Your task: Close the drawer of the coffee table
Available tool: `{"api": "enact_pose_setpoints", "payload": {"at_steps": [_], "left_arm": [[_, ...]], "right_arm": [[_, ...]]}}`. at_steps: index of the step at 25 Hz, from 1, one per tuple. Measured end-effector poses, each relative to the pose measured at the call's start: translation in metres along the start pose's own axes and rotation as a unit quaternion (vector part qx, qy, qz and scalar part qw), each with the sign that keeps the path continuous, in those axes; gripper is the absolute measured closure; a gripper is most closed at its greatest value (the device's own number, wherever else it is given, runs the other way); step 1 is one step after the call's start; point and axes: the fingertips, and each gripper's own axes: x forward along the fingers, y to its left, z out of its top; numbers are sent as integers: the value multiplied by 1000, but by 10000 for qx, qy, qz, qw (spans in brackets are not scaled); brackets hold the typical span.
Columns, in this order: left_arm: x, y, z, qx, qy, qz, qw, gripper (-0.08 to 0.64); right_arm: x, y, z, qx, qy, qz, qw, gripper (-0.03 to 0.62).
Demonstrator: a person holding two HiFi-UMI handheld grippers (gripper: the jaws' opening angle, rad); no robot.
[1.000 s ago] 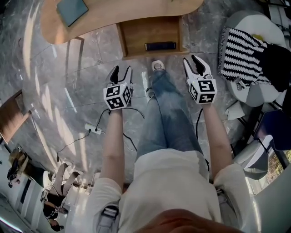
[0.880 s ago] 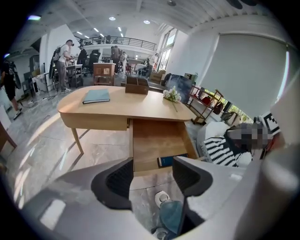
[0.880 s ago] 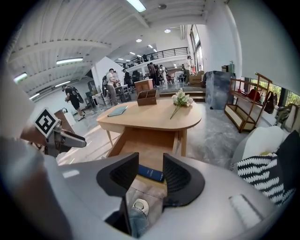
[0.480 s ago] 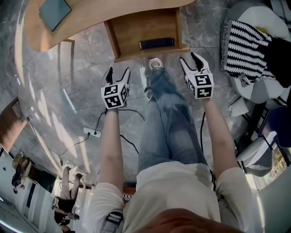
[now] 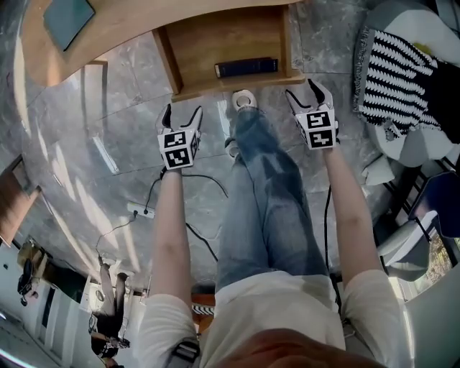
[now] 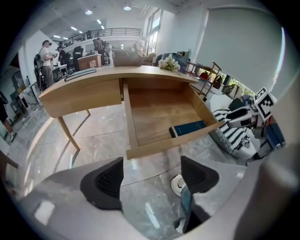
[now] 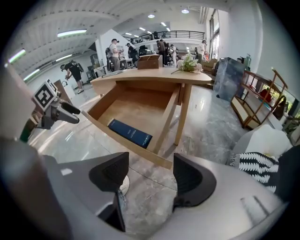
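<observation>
The wooden coffee table [image 5: 144,21] has its drawer [image 5: 230,43] pulled out toward me, with a dark blue book [image 5: 246,67] lying inside against the front panel [image 5: 237,88]. My left gripper [image 5: 182,115] hangs over the floor just short of the panel's left end. My right gripper [image 5: 302,92] is by the panel's right end, and whether it touches is unclear. Both sets of jaws are opening and hold nothing. The left gripper view shows the drawer [image 6: 154,117] beyond my left gripper [image 6: 152,176]. In the right gripper view the book [image 7: 130,132] lies past my right gripper [image 7: 150,176].
My legs in jeans [image 5: 266,187] and a white shoe [image 5: 243,98] stand between the grippers, close to the drawer front. A teal notebook [image 5: 67,21] lies on the tabletop. A striped blanket [image 5: 392,72] covers a chair at the right. A power strip [image 5: 144,210] and cables lie on the marble floor.
Both grippers have sunk and come closer to the drawer's front panel. Their jaws have spread wider. The drawer has stayed open.
</observation>
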Motion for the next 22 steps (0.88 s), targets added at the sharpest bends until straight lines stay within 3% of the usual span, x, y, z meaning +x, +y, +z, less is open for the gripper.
{"api": "enact_pose_setpoints", "payload": {"at_steps": [5, 15, 18, 22], "left_arm": [[21, 6, 3, 41, 24, 42, 10000, 175], [52, 13, 6, -7, 158, 66, 9999, 175], [55, 13, 9, -59, 207, 37, 9998, 175], [56, 13, 8, -96, 332, 11, 9994, 175]], "right_arm": [[19, -7, -14, -350, 258, -10, 9991, 279], [58, -14, -24, -423, 647, 73, 9970, 281], [62, -15, -23, -440, 710, 47, 9965, 317], [63, -15, -22, -403, 794, 77, 9960, 319]]}}
